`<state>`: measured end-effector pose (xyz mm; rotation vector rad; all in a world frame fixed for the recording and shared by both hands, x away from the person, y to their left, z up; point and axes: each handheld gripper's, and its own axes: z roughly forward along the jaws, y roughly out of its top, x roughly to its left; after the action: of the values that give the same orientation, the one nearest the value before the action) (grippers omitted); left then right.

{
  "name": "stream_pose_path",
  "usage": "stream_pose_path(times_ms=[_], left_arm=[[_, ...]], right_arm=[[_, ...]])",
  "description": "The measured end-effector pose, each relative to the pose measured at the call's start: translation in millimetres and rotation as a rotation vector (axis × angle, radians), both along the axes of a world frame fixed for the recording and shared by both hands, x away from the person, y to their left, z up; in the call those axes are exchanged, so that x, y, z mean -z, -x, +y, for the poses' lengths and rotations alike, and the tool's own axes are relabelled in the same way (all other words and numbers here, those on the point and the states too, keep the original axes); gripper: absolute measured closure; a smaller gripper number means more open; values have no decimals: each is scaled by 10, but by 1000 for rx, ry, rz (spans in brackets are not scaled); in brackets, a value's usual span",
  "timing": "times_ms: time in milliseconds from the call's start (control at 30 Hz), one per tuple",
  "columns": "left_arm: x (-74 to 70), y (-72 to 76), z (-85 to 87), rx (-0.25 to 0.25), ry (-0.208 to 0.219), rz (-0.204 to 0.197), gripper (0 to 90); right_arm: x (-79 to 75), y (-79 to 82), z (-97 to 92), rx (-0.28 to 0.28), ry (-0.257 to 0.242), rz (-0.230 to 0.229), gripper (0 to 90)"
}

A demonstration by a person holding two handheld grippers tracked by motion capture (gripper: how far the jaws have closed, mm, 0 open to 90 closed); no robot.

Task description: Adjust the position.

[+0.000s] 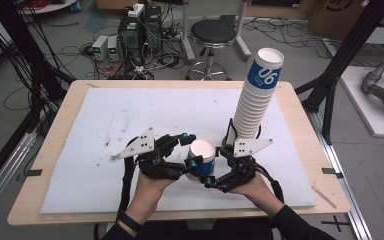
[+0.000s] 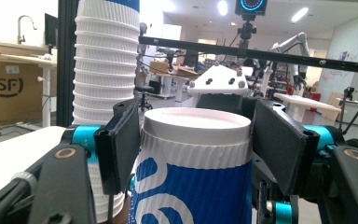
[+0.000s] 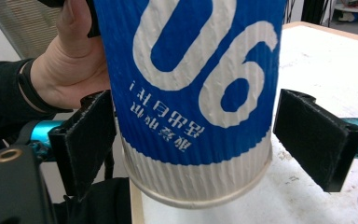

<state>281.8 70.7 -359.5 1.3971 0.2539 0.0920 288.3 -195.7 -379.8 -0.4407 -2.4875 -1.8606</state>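
Note:
A blue-and-white ribbed paper cup (image 1: 201, 151) printed "06" is held above the front middle of the white mat (image 1: 120, 120). My left gripper (image 1: 190, 149) comes in from the left and is shut on it; in the left gripper view its pads (image 2: 121, 144) press the sides of the cup (image 2: 196, 163) just under its white end. My right gripper (image 1: 214, 166) reaches in from the right. In the right gripper view the cup (image 3: 191, 93) stands between the pads (image 3: 314, 135): the left pad touches it, the right one keeps a small gap, so it is open.
A tall leaning stack of the same cups (image 1: 252, 107) rises right behind the right gripper and stands beside the held cup (image 2: 105, 70). The wooden table's edge (image 1: 180, 216) lies just below the hands. A stool (image 1: 212, 32) and cables sit on the floor beyond.

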Motion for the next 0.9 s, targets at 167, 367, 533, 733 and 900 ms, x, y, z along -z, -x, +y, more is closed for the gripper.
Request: stream_pose_path(times_ms=[167,367,533,733,900], left_arm=[[8,4,-8,4,10,0,333],[26,2,-12,5,19,6,333],[24,6,-14,0,16,0,332],[19,6,-11,-1,11,2,329],[10,2,-9,3,0,1,314]], right_arm=[[7,-2,13,-3,4,-1,137],[-2,10,7,-1,5,-21,185],[-5,8,3,-8,5,-23,219],[-9,11,-2,-8,12,-33,231],[-9,16,0,-3,18,-37,232]])
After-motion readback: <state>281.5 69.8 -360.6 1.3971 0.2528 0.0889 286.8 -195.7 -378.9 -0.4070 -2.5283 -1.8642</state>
